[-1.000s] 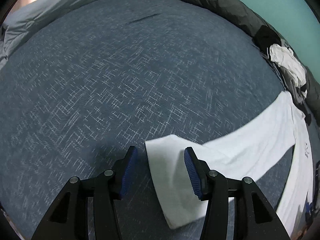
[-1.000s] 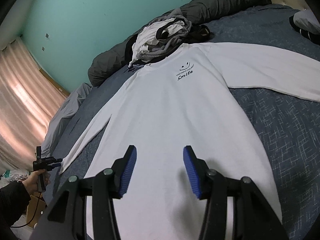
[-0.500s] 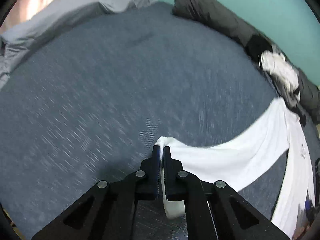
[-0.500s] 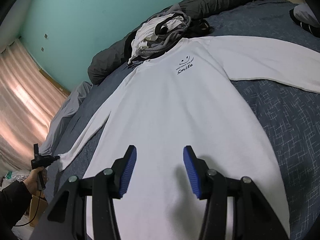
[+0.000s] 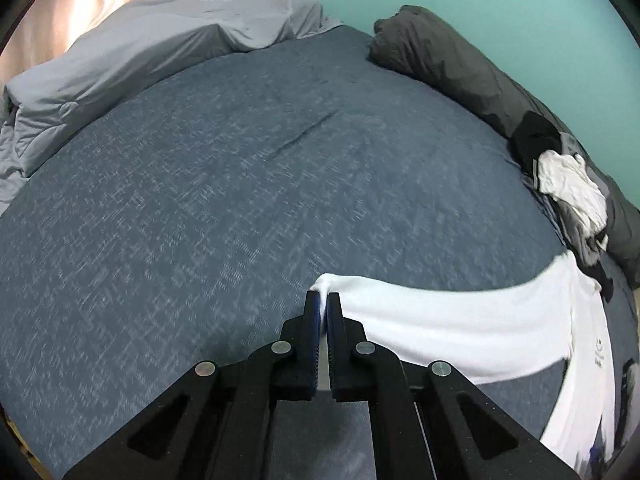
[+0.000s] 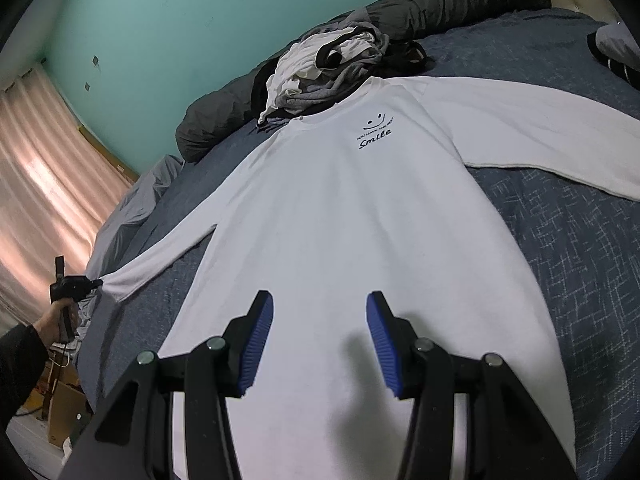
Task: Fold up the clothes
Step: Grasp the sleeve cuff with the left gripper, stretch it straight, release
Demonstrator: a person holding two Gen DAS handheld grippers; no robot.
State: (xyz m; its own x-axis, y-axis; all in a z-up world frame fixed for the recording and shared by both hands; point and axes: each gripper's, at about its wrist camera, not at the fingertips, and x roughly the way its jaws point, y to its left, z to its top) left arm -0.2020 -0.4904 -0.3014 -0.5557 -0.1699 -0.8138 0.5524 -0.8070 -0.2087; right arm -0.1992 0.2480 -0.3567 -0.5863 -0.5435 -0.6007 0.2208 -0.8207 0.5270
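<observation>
A white long-sleeved shirt (image 6: 344, 216) with a black "Smile" print lies face up on the blue bed, both sleeves spread out. My left gripper (image 5: 323, 300) is shut on the cuff of its left sleeve (image 5: 440, 320) and holds it lifted off the bed; it also shows far left in the right wrist view (image 6: 98, 281). My right gripper (image 6: 320, 312) is open and empty, hovering above the lower body of the shirt.
A pile of black, white and grey clothes (image 6: 332, 68) lies beyond the shirt's collar. A dark grey rolled duvet (image 5: 460, 64) runs along the teal wall. A light grey blanket (image 5: 140, 56) lies at the bed's far left. A cardboard box (image 6: 66, 416) stands on the floor.
My left gripper closed on the sleeve cuff and lifted it, pulling the sleeve taut. My right gripper stayed open over the shirt, drifting slightly.
</observation>
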